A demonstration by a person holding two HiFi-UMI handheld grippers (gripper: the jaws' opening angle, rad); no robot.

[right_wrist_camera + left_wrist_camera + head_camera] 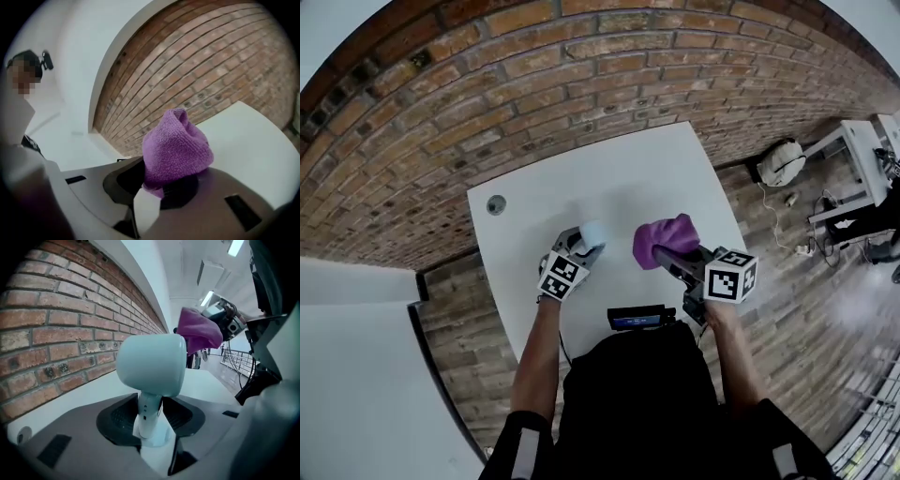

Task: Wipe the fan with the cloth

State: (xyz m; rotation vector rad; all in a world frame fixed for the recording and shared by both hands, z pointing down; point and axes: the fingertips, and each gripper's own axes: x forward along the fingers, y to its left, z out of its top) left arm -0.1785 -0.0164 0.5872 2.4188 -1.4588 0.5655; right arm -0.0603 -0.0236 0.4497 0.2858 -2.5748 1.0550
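A small grey disc (495, 204) is sitting flush in the smooth white tabletop (619, 169). Over the tabletop's near half, the left gripper (581, 247) is closing its fingers on the slim white stem of the fan (593, 232), which has a glossy, pale blue, rounded plastic head. Just right of the fan and apart from it, the right gripper (671, 259) is pinching a bunched, nubby purple cloth (664, 238). A rough brick wall (534, 75) is running behind.

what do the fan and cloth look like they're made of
Fan: probably plastic, pale blue, smooth and matte, with soft even shading and no visible texture. Cloth: likely microfibre or terry, purple, with a fuzzy looped pile and soft folds.
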